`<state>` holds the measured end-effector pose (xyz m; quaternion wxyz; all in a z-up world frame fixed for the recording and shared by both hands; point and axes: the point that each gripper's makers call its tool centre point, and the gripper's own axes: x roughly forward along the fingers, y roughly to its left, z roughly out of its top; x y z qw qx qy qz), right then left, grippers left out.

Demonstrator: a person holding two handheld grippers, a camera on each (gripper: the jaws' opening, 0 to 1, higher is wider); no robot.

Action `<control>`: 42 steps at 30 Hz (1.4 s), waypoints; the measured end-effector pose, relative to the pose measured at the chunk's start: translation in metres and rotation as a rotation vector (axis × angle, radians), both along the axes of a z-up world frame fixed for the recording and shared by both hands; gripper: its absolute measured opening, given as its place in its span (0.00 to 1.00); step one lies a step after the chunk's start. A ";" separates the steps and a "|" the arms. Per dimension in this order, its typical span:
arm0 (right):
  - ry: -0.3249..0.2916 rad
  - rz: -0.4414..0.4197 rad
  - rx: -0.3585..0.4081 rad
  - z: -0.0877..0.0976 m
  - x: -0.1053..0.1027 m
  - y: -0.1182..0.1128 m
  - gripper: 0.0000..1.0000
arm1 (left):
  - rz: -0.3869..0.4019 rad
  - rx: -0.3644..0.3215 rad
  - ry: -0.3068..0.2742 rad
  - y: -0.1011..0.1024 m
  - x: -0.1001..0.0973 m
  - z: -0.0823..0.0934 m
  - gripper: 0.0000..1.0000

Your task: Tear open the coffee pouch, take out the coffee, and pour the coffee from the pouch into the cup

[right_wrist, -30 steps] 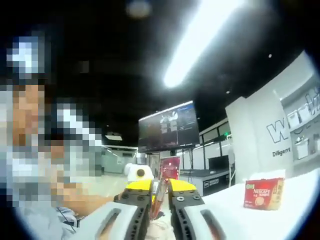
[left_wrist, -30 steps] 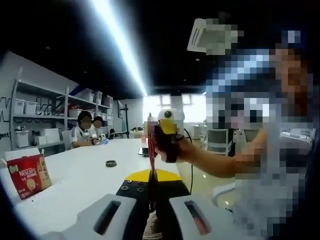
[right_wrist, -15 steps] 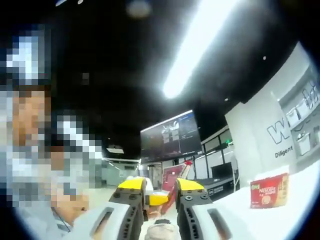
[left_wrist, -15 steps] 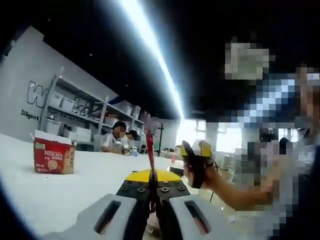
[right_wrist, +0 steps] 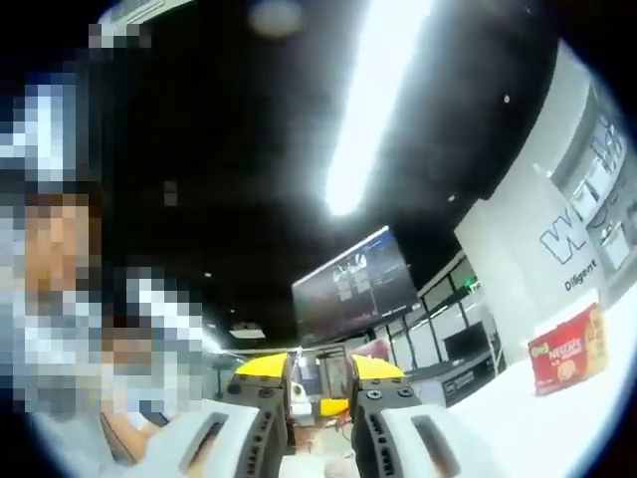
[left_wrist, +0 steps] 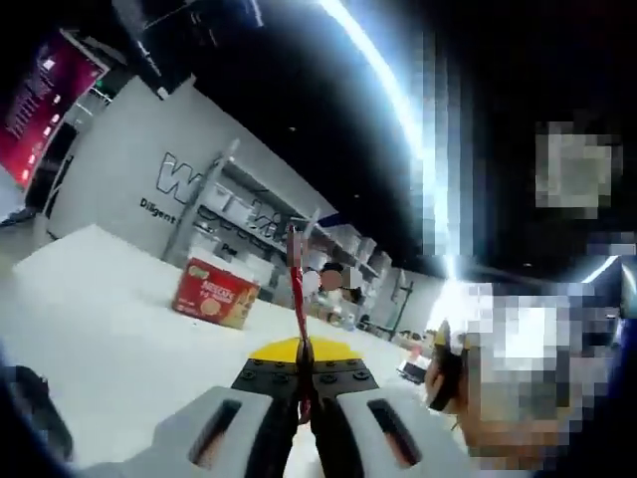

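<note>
White table (left_wrist: 109, 339) bears a red box (left_wrist: 215, 295).

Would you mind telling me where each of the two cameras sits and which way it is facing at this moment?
Left gripper view: rides the left gripper, tilted upward across the white table toward the shelving wall; its jaws pinch the red coffee pouch edge-on, and the right gripper shows at right.
Right gripper view: rides the right gripper, angled steeply up at ceiling light and monitor; jaws slightly parted, contents unclear.
Shared: the red Nescafe box on the table.
</note>
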<state>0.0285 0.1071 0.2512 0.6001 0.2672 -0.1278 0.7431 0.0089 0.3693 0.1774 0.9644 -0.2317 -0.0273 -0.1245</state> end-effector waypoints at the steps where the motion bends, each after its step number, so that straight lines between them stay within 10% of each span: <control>1: 0.006 0.003 0.001 -0.003 0.000 0.001 0.24 | 0.036 0.003 0.031 0.013 -0.003 -0.008 0.04; 7: 0.018 0.028 0.018 -0.009 -0.012 0.000 0.24 | 0.203 -0.023 0.251 0.073 -0.010 -0.064 0.03; 17: -0.012 0.028 0.015 -0.018 -0.028 -0.004 0.24 | 0.288 -0.027 0.513 0.096 0.011 -0.146 0.04; 35: -0.009 -0.037 -0.021 -0.048 -0.020 -0.022 0.32 | 0.409 0.095 0.403 0.110 0.006 -0.131 0.20; 42: -0.078 -0.185 -0.231 -0.094 0.003 -0.002 0.41 | 0.241 0.287 0.247 0.032 -0.010 -0.094 0.31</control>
